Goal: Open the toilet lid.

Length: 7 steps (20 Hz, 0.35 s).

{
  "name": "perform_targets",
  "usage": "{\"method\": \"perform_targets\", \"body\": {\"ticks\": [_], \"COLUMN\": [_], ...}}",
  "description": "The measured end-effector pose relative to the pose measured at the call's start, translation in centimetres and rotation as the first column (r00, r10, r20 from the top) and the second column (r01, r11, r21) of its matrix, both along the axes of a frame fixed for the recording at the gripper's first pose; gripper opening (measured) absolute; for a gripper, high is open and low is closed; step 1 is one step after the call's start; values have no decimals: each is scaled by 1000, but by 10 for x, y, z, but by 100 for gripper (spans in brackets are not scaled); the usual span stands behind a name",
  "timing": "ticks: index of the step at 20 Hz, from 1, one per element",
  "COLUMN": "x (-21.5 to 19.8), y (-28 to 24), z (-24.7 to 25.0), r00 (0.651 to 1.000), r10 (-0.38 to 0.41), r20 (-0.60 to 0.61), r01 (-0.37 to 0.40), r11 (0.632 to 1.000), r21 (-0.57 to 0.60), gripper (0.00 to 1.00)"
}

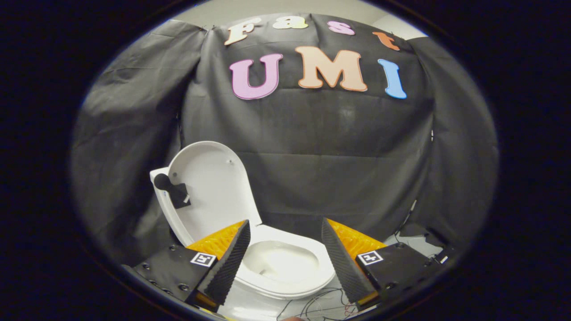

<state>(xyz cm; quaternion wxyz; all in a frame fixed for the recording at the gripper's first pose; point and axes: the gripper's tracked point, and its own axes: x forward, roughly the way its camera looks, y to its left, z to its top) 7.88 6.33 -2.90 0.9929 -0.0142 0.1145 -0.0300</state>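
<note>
Hovering with its fingers spread wide and gripping nothing, the claw (285, 256) looks down at the toilet bowl (285, 267) just ahead, between its tips. The toilet lid (214, 187) stands raised beyond the left finger, long axis upright, underside facing the claw, apparently leaning back on its black knob (163, 182).

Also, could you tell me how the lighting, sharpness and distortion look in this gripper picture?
Gripper view: strong fisheye bend, the cloth wall bulging outward; even, soft light; faint sheen in the toilet bowl, no harsh glare; the raised lid and the open gripper both look sharp; darkening toward the rim.
</note>
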Motion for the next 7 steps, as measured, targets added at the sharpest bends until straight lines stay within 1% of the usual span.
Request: {"method": "perform_targets", "body": {"ticks": [2, 7], "x": [-5, -14], "y": [-10, -15], "z": [-5, -4], "r00": [1000, 999], "r10": [-30, -33], "r20": [-7, 10], "r01": [30, 33], "r11": [999, 999], "r21": [26, 32], "gripper": [99, 98]}}
